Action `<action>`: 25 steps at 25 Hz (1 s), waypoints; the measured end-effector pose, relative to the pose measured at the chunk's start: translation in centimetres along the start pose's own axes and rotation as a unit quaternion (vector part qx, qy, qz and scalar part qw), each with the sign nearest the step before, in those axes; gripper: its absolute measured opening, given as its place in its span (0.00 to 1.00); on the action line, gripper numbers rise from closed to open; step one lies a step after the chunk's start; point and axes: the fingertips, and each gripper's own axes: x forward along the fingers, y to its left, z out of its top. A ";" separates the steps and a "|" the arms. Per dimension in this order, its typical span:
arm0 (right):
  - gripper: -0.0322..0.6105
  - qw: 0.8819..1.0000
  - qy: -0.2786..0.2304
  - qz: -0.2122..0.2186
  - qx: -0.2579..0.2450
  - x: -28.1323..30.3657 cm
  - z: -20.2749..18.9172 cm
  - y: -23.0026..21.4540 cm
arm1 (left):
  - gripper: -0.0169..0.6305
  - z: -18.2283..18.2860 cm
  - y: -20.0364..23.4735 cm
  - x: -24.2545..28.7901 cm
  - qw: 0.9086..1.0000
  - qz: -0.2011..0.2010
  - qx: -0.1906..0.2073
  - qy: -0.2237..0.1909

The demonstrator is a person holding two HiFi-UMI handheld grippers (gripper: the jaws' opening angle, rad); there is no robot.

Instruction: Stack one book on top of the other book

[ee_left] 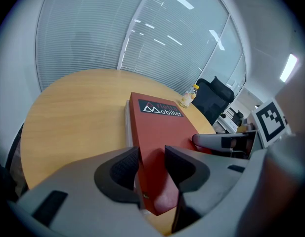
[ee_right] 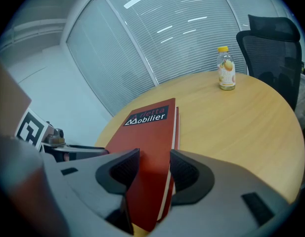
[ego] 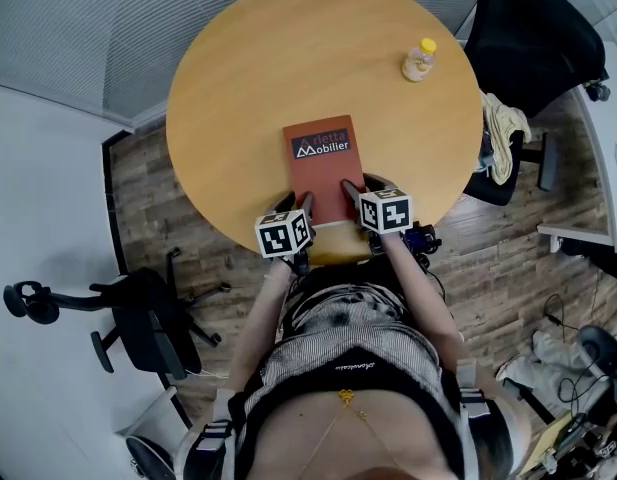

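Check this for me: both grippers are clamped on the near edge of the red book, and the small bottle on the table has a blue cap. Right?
Not quite: the bottle has a yellow cap, not blue, as the right gripper view shows. The left gripper and right gripper are indeed both clamped on the red book at its near edge.

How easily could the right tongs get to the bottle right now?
Probably not yet: the right tongs grip the red book at its near corner, and the bottle stands far across the table, though nothing blocks the way.
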 end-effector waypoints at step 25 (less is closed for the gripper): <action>0.35 0.998 -0.029 -0.026 -0.043 -1.8 1.7 -0.3 | 0.29 2.4 0.3 -1.6 0.995 0.046 0.079 -0.049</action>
